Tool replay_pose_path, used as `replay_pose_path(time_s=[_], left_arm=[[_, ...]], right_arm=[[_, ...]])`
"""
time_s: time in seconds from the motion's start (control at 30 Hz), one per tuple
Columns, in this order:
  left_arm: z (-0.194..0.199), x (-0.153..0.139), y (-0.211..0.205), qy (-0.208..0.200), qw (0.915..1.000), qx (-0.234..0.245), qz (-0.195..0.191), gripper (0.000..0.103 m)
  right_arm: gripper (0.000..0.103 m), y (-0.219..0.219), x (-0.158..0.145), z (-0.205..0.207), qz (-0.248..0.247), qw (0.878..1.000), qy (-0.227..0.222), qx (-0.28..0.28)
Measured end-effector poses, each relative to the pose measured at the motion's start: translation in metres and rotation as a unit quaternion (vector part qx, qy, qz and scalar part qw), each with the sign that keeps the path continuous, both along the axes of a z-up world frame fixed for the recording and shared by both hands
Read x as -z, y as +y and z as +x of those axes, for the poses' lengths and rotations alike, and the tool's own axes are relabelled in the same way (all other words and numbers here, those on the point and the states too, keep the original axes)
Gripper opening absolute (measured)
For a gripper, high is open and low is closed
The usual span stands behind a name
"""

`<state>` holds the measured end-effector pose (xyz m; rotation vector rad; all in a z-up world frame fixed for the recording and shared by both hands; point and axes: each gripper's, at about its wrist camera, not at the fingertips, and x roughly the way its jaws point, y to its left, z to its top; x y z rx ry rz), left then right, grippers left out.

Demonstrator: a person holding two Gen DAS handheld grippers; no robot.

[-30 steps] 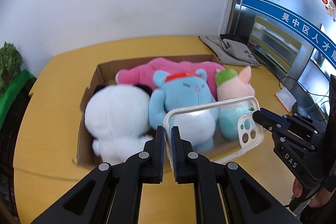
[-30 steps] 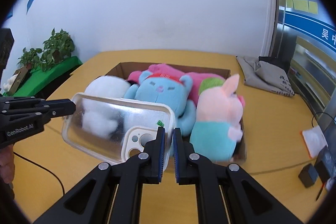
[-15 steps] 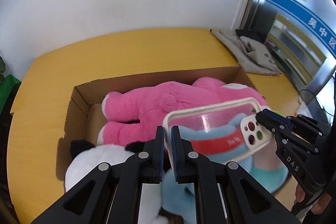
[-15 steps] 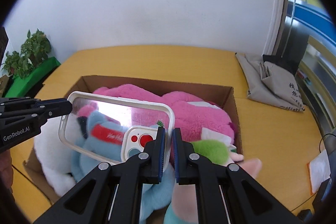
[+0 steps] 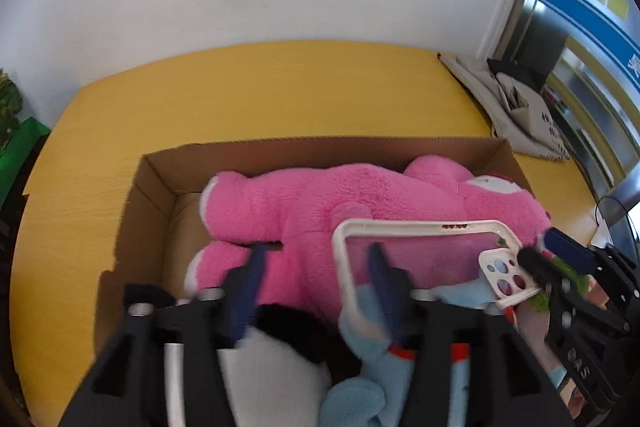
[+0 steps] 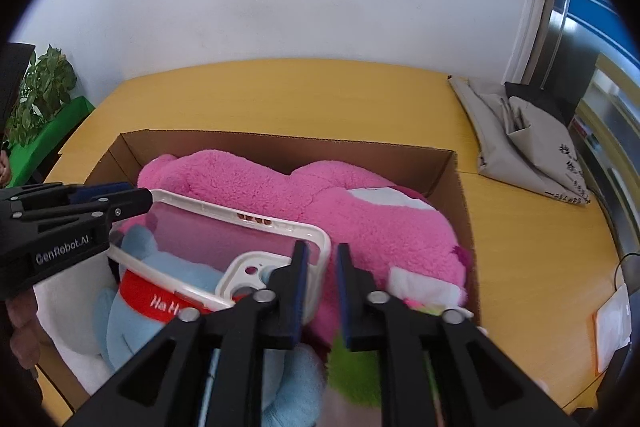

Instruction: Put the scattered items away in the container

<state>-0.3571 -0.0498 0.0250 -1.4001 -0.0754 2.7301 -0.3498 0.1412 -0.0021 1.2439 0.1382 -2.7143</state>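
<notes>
Yellow wood table (image 6: pixel 280 99). Open cardboard box (image 6: pixel 280 147) sits on it near centre. Grey folded fabric bags (image 6: pixel 528 147) at the right rear corner. White sheet (image 6: pixel 612 323) at right edge, possibly paper, view poor.

The blue plush (image 6: pixel 132 311) lies mostly covered by the clear phone case (image 6: pixel 224 247) and the gripper arms, and the white plush (image 5: pixel 272 379) runs off the left wrist picture's bottom edge. The left gripper (image 5: pixel 316 287) is motion-blurred, its fingers (image 5: pixel 250 291) smeared. The green plush (image 6: pixel 354 375) shows only in part behind the right gripper (image 6: pixel 320 291).
</notes>
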Motion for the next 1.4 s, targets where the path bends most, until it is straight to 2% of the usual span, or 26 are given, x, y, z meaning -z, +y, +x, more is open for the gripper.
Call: replay_pose_path(time_s=[0.03, 0.07, 0.1, 0.17, 0.27, 0.47, 0.63, 0.83, 1.0, 1.2, 1.33, 1.4], left_arm=[[0.009, -0.008, -0.004, 0.014, 0.9999, -0.007, -0.001, 0.075], [0.019, -0.015, -0.008, 0.021, 0.9997, -0.013, -0.001, 0.076], [0.03, -0.022, -0.012, 0.027, 0.9994, -0.02, -0.001, 0.077], [0.055, -0.029, -0.018, 0.029, 0.9992, -0.025, 0.008, 0.089], [0.112, -0.025, -0.016, 0.034, 0.9992, -0.015, 0.013, 0.101], [0.208, 0.002, 0.005, 0.024, 0.9996, 0.003, -0.012, 0.101], [0.267, 0.01, 0.026, 0.03, 0.9992, 0.014, -0.02, 0.101], [0.307, 0.006, 0.03, 0.037, 0.9993, -0.009, 0.009, 0.101], [0.325, 0.002, 0.032, 0.047, 0.9987, -0.013, 0.015, 0.101], [0.338, -0.003, 0.032, 0.059, 0.998, -0.016, 0.014, 0.101], [0.342, -0.003, 0.03, 0.059, 0.9973, -0.018, 0.04, 0.101], [0.343, -0.003, 0.031, 0.06, 0.9975, -0.017, 0.034, 0.101]], right_arm=[[0.058, 0.003, -0.005, 0.01, -0.001, 1.0, 0.006, -0.002], [0.074, 0.008, -0.011, 0.021, -0.004, 1.0, 0.014, -0.005], [0.078, 0.012, -0.016, 0.032, -0.008, 1.0, 0.021, -0.008], [0.079, 0.017, -0.021, 0.058, -0.012, 1.0, 0.023, -0.011], [0.079, 0.02, -0.018, 0.103, -0.015, 0.999, 0.021, -0.019], [0.079, 0.026, 0.006, 0.189, -0.015, 1.0, 0.016, -0.001], [0.079, 0.033, 0.005, 0.236, -0.01, 1.0, 0.023, 0.014], [0.079, 0.04, 0.005, 0.273, -0.011, 0.999, 0.02, 0.025], [0.079, 0.039, 0.003, 0.291, 0.004, 0.999, 0.024, 0.023], [0.079, 0.035, 0.001, 0.299, 0.01, 0.999, 0.03, 0.024], [0.079, 0.033, 0.001, 0.299, 0.009, 0.999, 0.032, 0.024], [0.079, 0.032, 0.0, 0.3, 0.011, 0.999, 0.035, 0.025]])
